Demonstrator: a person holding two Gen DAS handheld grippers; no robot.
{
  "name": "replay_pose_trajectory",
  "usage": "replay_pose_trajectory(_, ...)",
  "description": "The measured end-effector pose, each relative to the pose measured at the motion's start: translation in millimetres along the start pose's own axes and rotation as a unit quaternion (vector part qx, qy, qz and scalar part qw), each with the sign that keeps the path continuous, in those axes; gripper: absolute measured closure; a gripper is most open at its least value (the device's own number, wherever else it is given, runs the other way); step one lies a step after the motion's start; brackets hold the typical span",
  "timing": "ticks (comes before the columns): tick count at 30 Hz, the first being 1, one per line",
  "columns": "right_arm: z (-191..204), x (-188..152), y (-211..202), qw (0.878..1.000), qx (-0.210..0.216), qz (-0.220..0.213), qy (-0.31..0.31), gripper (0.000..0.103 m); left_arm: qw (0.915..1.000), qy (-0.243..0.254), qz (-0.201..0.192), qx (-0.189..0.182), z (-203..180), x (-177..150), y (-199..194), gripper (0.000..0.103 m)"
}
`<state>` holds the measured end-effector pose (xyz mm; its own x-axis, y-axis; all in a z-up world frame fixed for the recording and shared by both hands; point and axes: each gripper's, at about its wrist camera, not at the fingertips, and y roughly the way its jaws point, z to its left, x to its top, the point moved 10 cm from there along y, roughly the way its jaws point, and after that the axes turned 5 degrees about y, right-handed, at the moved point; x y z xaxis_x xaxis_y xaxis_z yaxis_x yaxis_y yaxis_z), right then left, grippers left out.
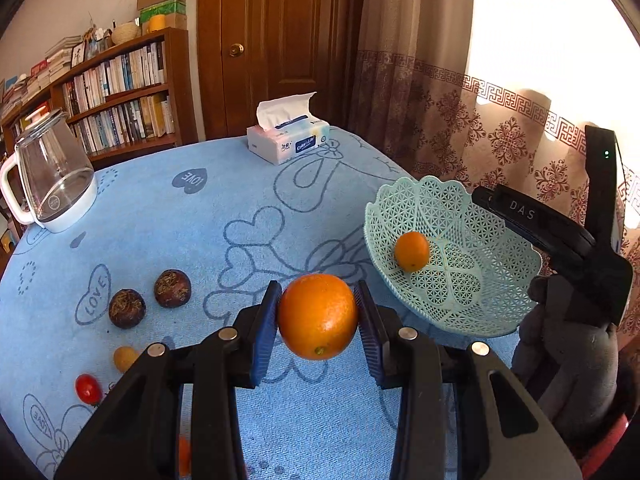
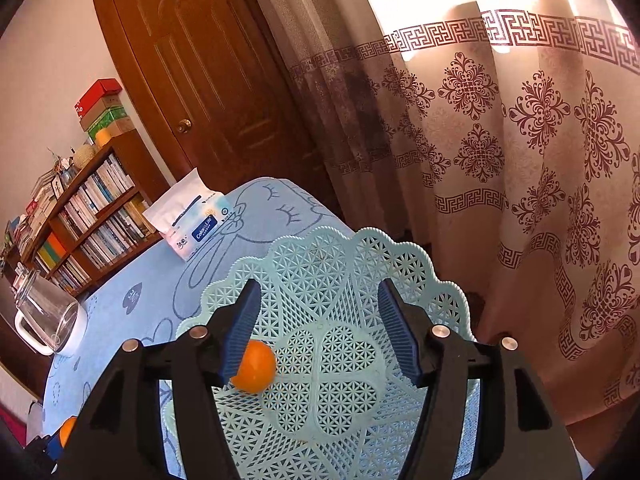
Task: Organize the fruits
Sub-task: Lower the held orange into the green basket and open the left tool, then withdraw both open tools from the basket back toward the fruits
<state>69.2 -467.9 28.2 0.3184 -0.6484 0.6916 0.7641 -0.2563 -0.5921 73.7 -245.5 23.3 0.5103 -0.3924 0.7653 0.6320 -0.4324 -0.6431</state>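
Observation:
My left gripper is shut on a large orange and holds it above the blue tablecloth, left of the pale green lattice basket. A small orange lies in the basket; it also shows in the right wrist view. My right gripper is open and empty, hovering over the basket. It shows in the left wrist view at the basket's right side. Two dark brown fruits, a small yellow fruit and a cherry tomato lie on the cloth at the left.
A glass kettle stands at the far left of the table. A tissue box sits at the far edge. A bookshelf, a door and curtains surround the table. The basket is near the table's right edge.

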Motion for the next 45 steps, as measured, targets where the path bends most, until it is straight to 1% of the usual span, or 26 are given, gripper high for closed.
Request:
replay_pose_trajectory(10,-6.6,6.8,-2.8,1.000,-0.001,-0.011,0.016,0.040,0.9979,0.023,0.013,-0.059,-47.9,11.1,26.5,0.065)
replay_pose_trajectory(17,-6.1,8.3,-3.0,1.000,-0.001,-0.014,0.016,0.040,0.9962,0.040,0.016,-0.076,-69.4,13.5,39.0,0.064)
replay_pose_trajectory(18,-6.4,8.8,-3.3,1.000,-0.001,-0.015,0.016,0.040,0.9964,0.041,0.015,-0.073,-69.5,13.1,39.7,0.061)
replay_pose_trajectory(20,-7.5,9.3,-3.6,1.000,-0.002,-0.016,0.018,0.040,0.9972,0.033,0.012,-0.066,-66.1,14.1,39.9,0.029)
replay_pose_trajectory(22,-8.3,8.9,-3.1,1.000,-0.002,-0.016,0.019,0.040,0.9979,0.025,0.004,-0.059,-60.0,15.6,37.5,0.027)
replay_pose_trajectory(25,-8.4,8.7,-2.7,1.000,-0.003,-0.016,0.019,0.039,0.9984,0.011,0.006,-0.055,-49.6,16.3,35.8,0.024)
replay_pose_trajectory(26,-8.5,9.0,-2.8,1.000,-0.003,-0.016,0.020,0.038,0.9986,0.007,0.005,-0.052,-45.7,16.6,34.3,0.022)
replay_pose_trajectory(27,-8.6,9.2,-3.2,1.000,-0.003,-0.018,0.020,0.032,0.9988,0.004,0.004,-0.049,-42.6,16.9,33.0,0.021)
replay_pose_trajectory(28,-8.4,9.7,-4.2,1.000,-0.002,-0.022,0.021,0.029,0.9990,0.001,0.002,-0.045,-39.1,17.1,31.7,0.018)
replay_pose_trajectory(30,-7.7,11.0,-6.6,0.999,0.000,-0.028,0.020,0.029,0.9994,-0.004,-0.003,-0.034,-32.6,17.4,28.7,0.016)
replay_pose_trajectory(32,-6.8,11.9,-8.2,0.999,0.003,-0.033,0.021,0.029,0.9997,-0.005,-0.006,-0.021,-26.6,16.8,26.4,0.010)
replay_pose_trajectory(36,-6.7,14.5,-12.7,0.999,0.010,-0.044,0.029,0.019,0.9999,-0.007,-0.014,-0.007,-17.8,16.4,20.4,0.008)
replay_pose_trajectory(37,-6.5,15.0,-13.7,0.998,0.011,-0.045,0.031,0.019,0.9998,-0.008,-0.016,-0.005,-16.1,16.4,19.1,0.007)
replay_pose_trajectory(41,-3.9,16.5,-17.3,0.998,0.019,-0.050,0.033,0.018,0.9996,-0.014,-0.023,0.006,-5.8,15.5,11.9,0.006)
replay_pose_trajectory(45,0.1,17.2,-20.5,0.998,0.025,-0.055,0.032,0.016,0.9991,-0.034,-0.023,0.011,7.9,13.2,7.1,0.006)
